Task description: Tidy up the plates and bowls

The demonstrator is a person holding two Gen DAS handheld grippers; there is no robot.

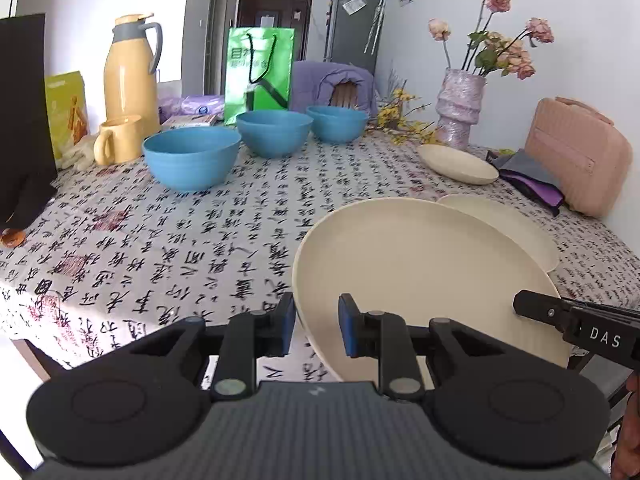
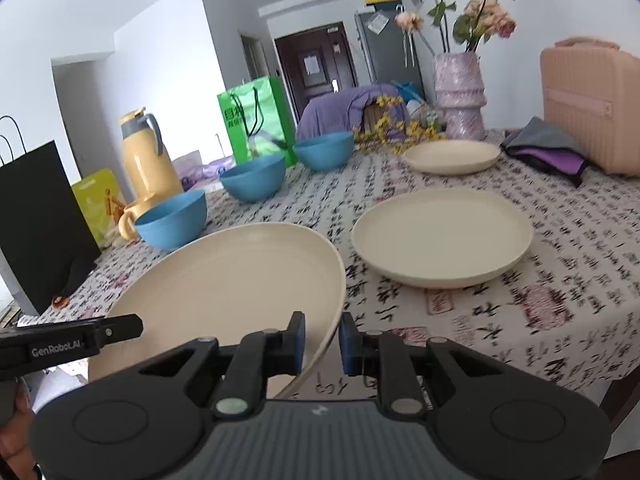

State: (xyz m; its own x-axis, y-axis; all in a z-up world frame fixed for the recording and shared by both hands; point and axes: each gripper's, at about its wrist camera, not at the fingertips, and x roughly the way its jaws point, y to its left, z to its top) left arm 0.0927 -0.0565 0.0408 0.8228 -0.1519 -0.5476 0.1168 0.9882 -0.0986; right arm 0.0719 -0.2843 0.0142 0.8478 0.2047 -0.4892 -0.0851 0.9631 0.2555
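A cream plate (image 1: 420, 276) is held tilted above the table's near edge. My left gripper (image 1: 316, 326) straddles its left rim and my right gripper (image 2: 322, 342) straddles its right rim (image 2: 240, 280); both sets of pads sit close to the rim with small gaps showing. A second cream plate (image 2: 440, 236) lies flat on the table behind it, a third (image 2: 452, 156) farther back by the vase. Three blue bowls (image 1: 192, 156), (image 1: 274, 132), (image 1: 336, 122) stand apart in a row at the back left.
A yellow thermos (image 1: 130, 72) and yellow mug (image 1: 118, 140) stand at the back left, next to a black bag (image 1: 24, 120). A green bag (image 1: 258, 72), a vase of flowers (image 1: 458, 108) and a pink case (image 1: 576, 160) line the back and right.
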